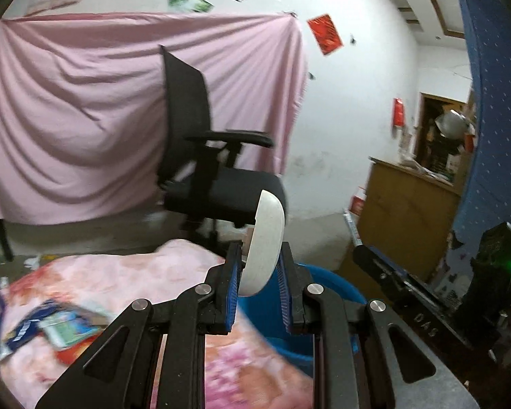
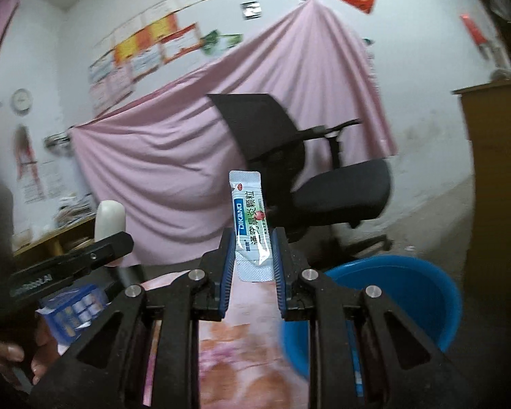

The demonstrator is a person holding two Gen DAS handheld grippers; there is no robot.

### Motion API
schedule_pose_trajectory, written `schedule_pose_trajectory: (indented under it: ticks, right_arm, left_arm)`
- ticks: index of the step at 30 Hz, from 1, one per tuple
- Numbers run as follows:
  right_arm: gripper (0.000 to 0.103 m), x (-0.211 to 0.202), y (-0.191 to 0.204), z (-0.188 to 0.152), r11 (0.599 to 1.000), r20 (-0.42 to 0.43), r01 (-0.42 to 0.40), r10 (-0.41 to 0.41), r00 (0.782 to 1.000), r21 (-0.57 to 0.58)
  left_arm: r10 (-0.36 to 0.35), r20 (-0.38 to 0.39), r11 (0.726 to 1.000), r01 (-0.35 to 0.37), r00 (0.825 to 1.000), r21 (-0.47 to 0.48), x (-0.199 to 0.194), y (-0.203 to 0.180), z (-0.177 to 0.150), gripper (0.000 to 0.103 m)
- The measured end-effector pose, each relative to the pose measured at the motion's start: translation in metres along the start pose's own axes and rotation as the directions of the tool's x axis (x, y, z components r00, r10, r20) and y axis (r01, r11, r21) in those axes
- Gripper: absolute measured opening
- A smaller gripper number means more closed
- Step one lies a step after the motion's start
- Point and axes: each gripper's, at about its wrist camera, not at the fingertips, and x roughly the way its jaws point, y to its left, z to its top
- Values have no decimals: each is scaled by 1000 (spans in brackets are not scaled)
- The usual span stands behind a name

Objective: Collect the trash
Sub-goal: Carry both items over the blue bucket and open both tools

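My left gripper (image 1: 259, 266) is shut on a white rounded lid-like piece (image 1: 265, 242), which stands on edge above its blue pads. The same white piece (image 2: 109, 220) shows at the left of the right wrist view, with the left gripper (image 2: 112, 242) below it. My right gripper (image 2: 253, 255) is shut on a white and blue medicine sachet (image 2: 250, 226), held upright between its pads. A blue plastic basin (image 2: 402, 293) stands on the floor to the right; in the left wrist view the basin (image 1: 323, 279) lies just behind my left gripper. The right gripper's body (image 1: 426, 300) shows at the right.
A pink floral quilt (image 1: 119, 272) lies below both grippers, with blue and green packets (image 1: 58, 327) and a blue box (image 2: 75, 306) on it. A black office chair (image 1: 218, 170) stands ahead before a pink hanging sheet (image 1: 85, 119). A wooden cabinet (image 1: 405, 214) is at the right.
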Motion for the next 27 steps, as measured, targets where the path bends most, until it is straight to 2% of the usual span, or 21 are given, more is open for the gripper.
schedule_pose_trajectory:
  ticks: [3,9,16,21,23,24,25,27]
  right_arm:
    - [50,0,-16,2,999,-5,47,-47,999,16]
    - [50,9,-50,-1,990,-71,127,-123,990,56]
    - [50,24,-80,-13,980,-193,160,-136,972,118]
    - [50,39,-87,-22,974,-239,167,-128,962,151]
    - [51,44,-88,-25,973,-258,170,-126,958,156]
    - [52,46,-89,-26,973,-265,168,-122,956,158]
    - [52,47,-88,-27,973,-272,169,-121,955,158]
    - [53,48,-87,-28,973,-282,169,-121,952,154]
  left_arm:
    - [-41,-41,999,42,998,11,28,-13,0,17]
    - [-71,-161,997,71,984,-9,68,-27,-15,17]
    - [-72,-322,996,52,944,-71,104,-22,-29,18]
    - [-75,-395,993,32,916,-115,119,-14,-36,18]
    - [-77,-408,991,27,910,-128,121,-11,-38,21]
    - [-78,-411,991,24,908,-134,121,-9,-39,28]
    - [-76,-410,990,19,909,-142,120,-6,-38,35]
    - [-84,-394,987,23,915,-158,115,-2,-37,37]
